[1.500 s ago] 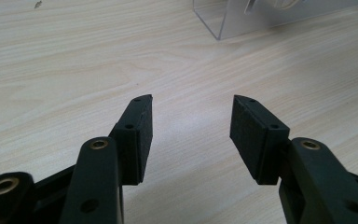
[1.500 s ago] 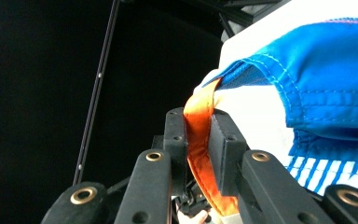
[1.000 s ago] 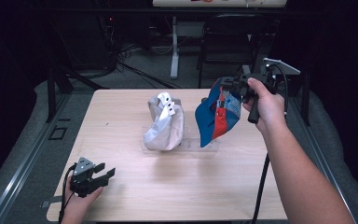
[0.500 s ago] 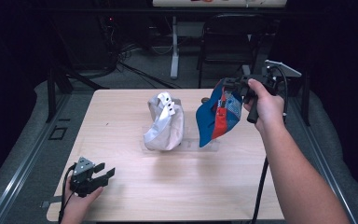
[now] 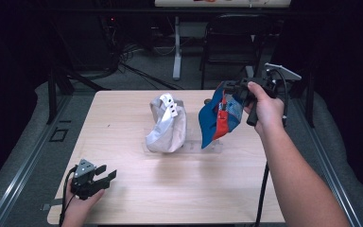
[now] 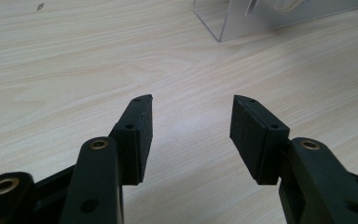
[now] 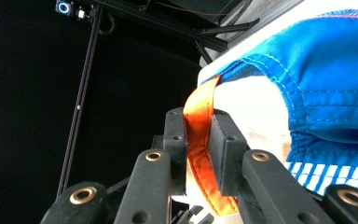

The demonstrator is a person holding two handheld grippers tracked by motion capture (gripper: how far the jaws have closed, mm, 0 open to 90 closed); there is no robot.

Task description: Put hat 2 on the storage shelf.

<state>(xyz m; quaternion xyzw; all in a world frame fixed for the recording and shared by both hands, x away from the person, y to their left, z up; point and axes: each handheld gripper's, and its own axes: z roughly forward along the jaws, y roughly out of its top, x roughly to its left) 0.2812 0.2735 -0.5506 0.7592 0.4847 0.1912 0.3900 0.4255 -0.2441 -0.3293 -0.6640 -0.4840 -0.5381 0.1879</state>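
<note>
One hand-held gripper (image 7: 198, 140), the right, pinches the blue cap's orange strap (image 7: 200, 140).

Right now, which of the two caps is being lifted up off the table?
The blue cap. The right gripper pinches its orange strap and holds it in the air, while the grey cap sits on the clear stand on the table.

Dark room; grey floor (image 5: 23, 156); chair (image 5: 236, 42)
</note>
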